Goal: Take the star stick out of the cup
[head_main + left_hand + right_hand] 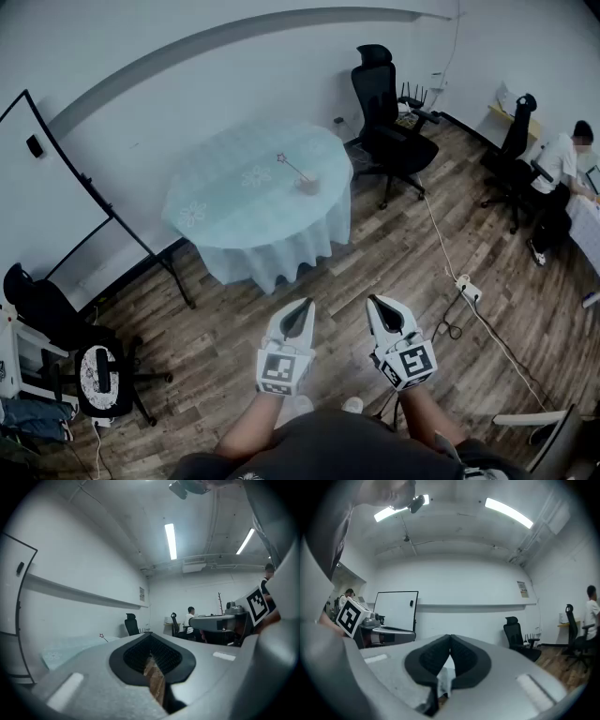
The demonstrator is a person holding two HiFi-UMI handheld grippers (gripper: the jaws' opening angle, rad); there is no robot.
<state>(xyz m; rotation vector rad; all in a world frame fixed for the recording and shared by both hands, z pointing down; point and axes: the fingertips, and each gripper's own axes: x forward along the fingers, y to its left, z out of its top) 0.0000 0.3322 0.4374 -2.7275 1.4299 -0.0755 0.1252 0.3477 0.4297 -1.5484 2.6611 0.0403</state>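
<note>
A thin star stick point(292, 167) leans out of a small cup point(308, 184) on the round table with a pale blue cloth point(234, 202), far ahead of me. Both grippers hang low over the wood floor, well short of the table. My left gripper point(301, 303) points at the table with its jaws together and nothing between them. My right gripper point(377, 300), beside it, is also shut and empty. In the left gripper view the jaws point(150, 638) meet at the tips, and the star stick point(102, 637) shows tiny above the table point(63, 648). The right gripper view shows its tips point(450, 640) pressed together.
A black office chair point(389, 131) stands right of the table and a whiteboard on a stand point(56, 202) left of it. A power strip and cable point(466, 291) lie on the floor at right. A person point(562, 169) sits at a desk far right. Another chair point(89, 370) stands at lower left.
</note>
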